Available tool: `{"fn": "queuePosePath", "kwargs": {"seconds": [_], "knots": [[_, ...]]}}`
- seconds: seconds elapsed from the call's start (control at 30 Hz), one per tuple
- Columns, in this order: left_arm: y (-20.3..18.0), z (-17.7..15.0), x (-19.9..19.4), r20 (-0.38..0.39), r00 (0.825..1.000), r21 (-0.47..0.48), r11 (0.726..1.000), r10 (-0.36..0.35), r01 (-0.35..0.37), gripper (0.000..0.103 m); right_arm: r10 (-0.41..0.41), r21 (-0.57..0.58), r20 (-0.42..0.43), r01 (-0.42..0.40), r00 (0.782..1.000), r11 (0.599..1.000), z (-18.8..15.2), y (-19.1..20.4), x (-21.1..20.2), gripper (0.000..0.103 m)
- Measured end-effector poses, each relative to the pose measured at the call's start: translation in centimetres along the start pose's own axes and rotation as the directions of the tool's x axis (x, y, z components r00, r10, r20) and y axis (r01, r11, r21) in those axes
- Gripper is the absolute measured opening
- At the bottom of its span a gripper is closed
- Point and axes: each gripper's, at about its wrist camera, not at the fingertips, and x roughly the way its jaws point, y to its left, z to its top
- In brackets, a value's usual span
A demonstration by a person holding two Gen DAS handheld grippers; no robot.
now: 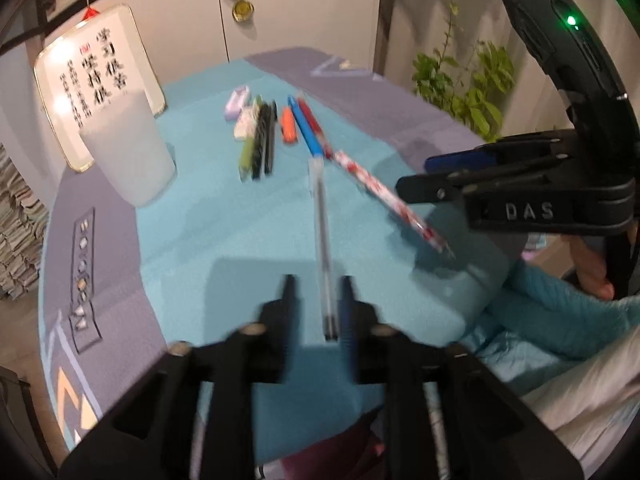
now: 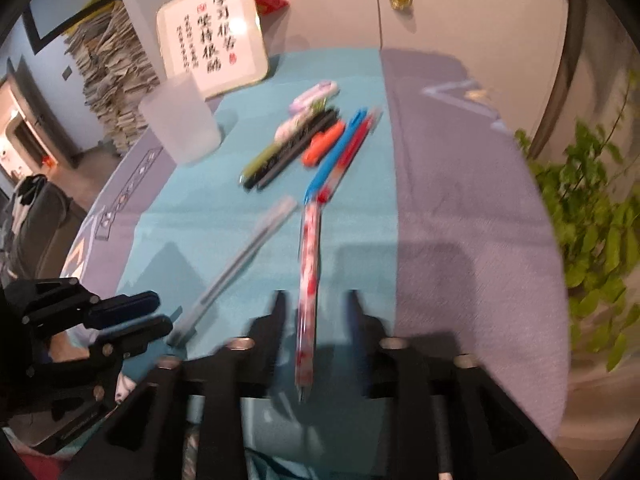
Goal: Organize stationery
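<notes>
On the blue mat, at twelve o'clock from both grippers, a row of pens (image 1: 276, 136) lies sorted, with a frosted cup (image 1: 128, 148) at ten o'clock of it. Two pens sit apart from the row. A clear pen (image 1: 323, 240) lies between the spread fingers of the left gripper (image 1: 318, 292); a red-patterned pen (image 2: 309, 280) lies likewise between the parted fingers of the right gripper (image 2: 316, 300). Neither pen looks pinched, though blur makes the contact hard to judge; both seem to rest on the surface. Judging by this, the step in hand is laying these two pens down in line with the others. Next, each gripper would need to back off without nudging its pen, or close again and slide it up toward the row at twelve o'clock.
</notes>
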Motion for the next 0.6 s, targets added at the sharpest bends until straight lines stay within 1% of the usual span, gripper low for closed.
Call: {"fn": "queuePosePath", "kwargs": {"seconds": [0.03,0.1,0.17,0.2,0.23,0.27,0.43,0.47,0.53,0.6], "knots": [[0.2,0.7,0.0,0.021,1.0,-0.008,1.0,0.005,-0.005,0.044,-0.001,0.0,0.02,0.001,1.0,1.0,0.4,0.1,-0.1,0.055],[0.2,1.8,0.4,0.037,0.999,-0.015,1.0,0.003,-0.002,0.04,-0.002,-0.011,0.028,0.002,1.0,1.0,1.3,0.4,0.2,0.055],[0.4,3.2,1.3,0.035,0.999,-0.028,1.0,-0.008,0.009,0.04,-0.01,-0.003,0.011,0.01,1.0,1.0,2.1,0.4,1.0,0.054],[0.6,3.6,1.7,0.029,0.999,-0.035,0.999,-0.017,0.018,0.04,-0.012,0.009,0.003,0.012,1.0,1.0,2.4,0.2,1.4,0.048],[0.7,4.3,2.6,0.019,0.999,-0.039,0.999,-0.037,0.038,0.04,-0.001,0.023,-0.003,0.001,1.0,1.0,2.6,0.0,1.8,0.043],[0.6,4.6,3.1,0.01,0.999,-0.04,0.998,-0.041,0.041,0.039,0.01,0.038,-0.009,-0.01,1.0,0.999,2.7,-0.4,2.0,0.038],[-0.2,6.3,6.1,-0.036,0.998,-0.008,0.999,-0.051,0.051,0.03,0.017,0.096,-0.012,-0.016,1.0,0.995,2.7,-2.3,2.5,0.038],[-0.3,6.5,6.6,-0.044,0.998,-0.001,0.999,-0.047,0.047,0.027,0.022,0.103,-0.014,-0.021,1.0,0.994,2.6,-2.5,2.6,0.038],[-0.3,7.0,7.5,-0.058,0.998,0.002,0.999,-0.036,0.036,0.022,0.032,0.099,-0.018,-0.03,0.999,0.995,2.7,-2.6,2.7,0.038],[0.1,7.2,8.4,-0.083,0.996,-0.006,0.999,-0.037,0.036,0.011,0.04,0.089,-0.02,-0.038,0.999,0.995,2.9,-2.5,2.9,0.038]]}}
